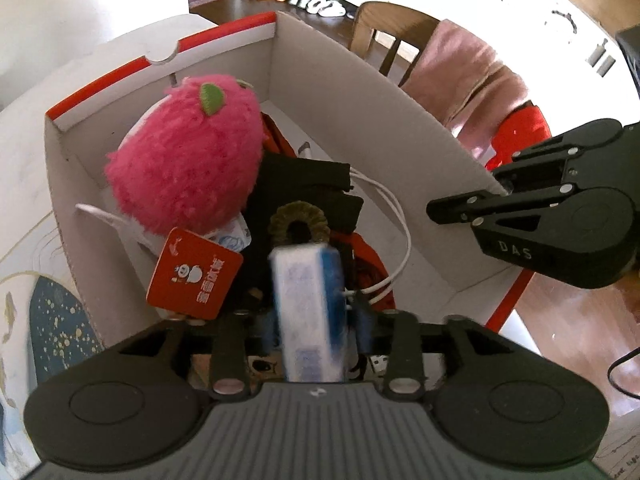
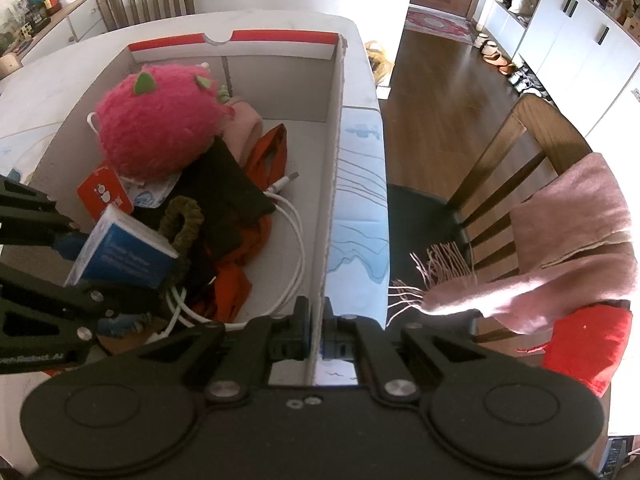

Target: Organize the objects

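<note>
White table [image 2: 280, 20] under it all, running off to 12 o'clock in the right wrist view. Wooden chair [image 2: 520, 152] at 3 o'clock there, just beside the table, with a pink scarf [image 2: 580, 240] over its back.

Open box [image 2: 280, 92] on the table, white inside, red along the top edge. Filling most of the left wrist view.

Right gripper [image 2: 316, 332] at 6 o'clock in its own view. Pressed together, pinching the near end of the box's right wall, one pad inside and one outside.

Left gripper [image 1: 314, 328] at 6 o'clock in its own view, tipped down over the box. Spread apart, with a gap showing at the right pad.

Fluffy pink plush [image 1: 184, 160] in the box at 10 o'clock, with small green bits on it. Black cloth [image 2: 224, 188] near the middle, touching the plush. Red cloth [image 2: 236, 276] partly under the black one. White cable [image 2: 296, 240] looped at 3 o'clock of the pile.

Blue and white pack [image 1: 308, 312] between the left fingers, over the pile, blurred. Hard to tell if resting on anything.

Red tag [image 1: 194, 276] at 9 o'clock of the pack, just below the plush. Green hair tie [image 1: 300, 220] at 12 o'clock of the pack, on the black cloth.
</note>
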### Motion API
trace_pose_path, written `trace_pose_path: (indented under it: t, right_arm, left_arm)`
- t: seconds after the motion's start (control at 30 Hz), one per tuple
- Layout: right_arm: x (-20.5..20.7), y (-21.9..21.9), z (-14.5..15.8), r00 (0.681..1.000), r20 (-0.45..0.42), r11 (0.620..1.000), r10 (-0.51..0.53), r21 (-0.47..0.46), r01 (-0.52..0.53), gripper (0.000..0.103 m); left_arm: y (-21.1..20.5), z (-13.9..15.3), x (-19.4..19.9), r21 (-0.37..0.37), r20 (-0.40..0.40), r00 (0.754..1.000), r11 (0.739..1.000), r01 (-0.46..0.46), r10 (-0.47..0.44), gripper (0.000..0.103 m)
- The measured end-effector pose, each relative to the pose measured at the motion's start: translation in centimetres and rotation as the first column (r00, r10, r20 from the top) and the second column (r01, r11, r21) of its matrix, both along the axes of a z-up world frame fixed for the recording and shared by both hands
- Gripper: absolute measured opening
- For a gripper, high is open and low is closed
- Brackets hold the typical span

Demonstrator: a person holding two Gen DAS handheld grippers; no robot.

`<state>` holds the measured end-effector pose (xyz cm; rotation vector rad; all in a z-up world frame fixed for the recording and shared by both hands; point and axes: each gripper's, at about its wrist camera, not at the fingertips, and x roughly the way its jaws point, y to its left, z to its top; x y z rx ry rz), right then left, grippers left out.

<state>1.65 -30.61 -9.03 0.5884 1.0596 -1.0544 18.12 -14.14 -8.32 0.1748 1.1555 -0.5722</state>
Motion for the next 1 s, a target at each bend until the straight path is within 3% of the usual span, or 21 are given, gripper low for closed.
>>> trace_pose_path:
  t: [0.03,0.07,0.57,0.8,1.0]
  right_arm:
    - [-0.1,0.0,0.1,1.000,0.001,1.000,0.003,-0.001,-0.003,0.004]
    - [-0.1,0.1,0.1,1.000,0.002,1.000,0.005,-0.002,-0.005,0.004]
    - [-0.5,1.0,1.1,0.999,0.009,0.998,0.051,-0.030,-0.050,0.005]
    - [-1.0,2.4,3.5,0.998,0.034,0.994,0.055,-0.093,-0.052,0.005]
    - [-1.0,4.2,5.3,0.996,0.084,0.988,0.041,-0.155,-0.028,0.012]
  left_arm:
    - [0.2,0.1,-0.1,-0.002,0.010,1.000,1.000,-0.011,0.011,0.069]
    - [0.4,0.3,-0.2,-0.006,0.021,1.000,1.000,-0.020,0.020,0.072]
    - [1.6,3.3,-2.2,-0.043,0.089,0.990,0.994,-0.102,0.106,0.072]
    - [2.6,5.3,-3.6,-0.081,0.139,0.981,0.989,-0.122,0.133,0.072]
    - [4.2,6.8,-4.8,-0.113,0.199,0.968,0.985,-0.130,0.151,0.075]
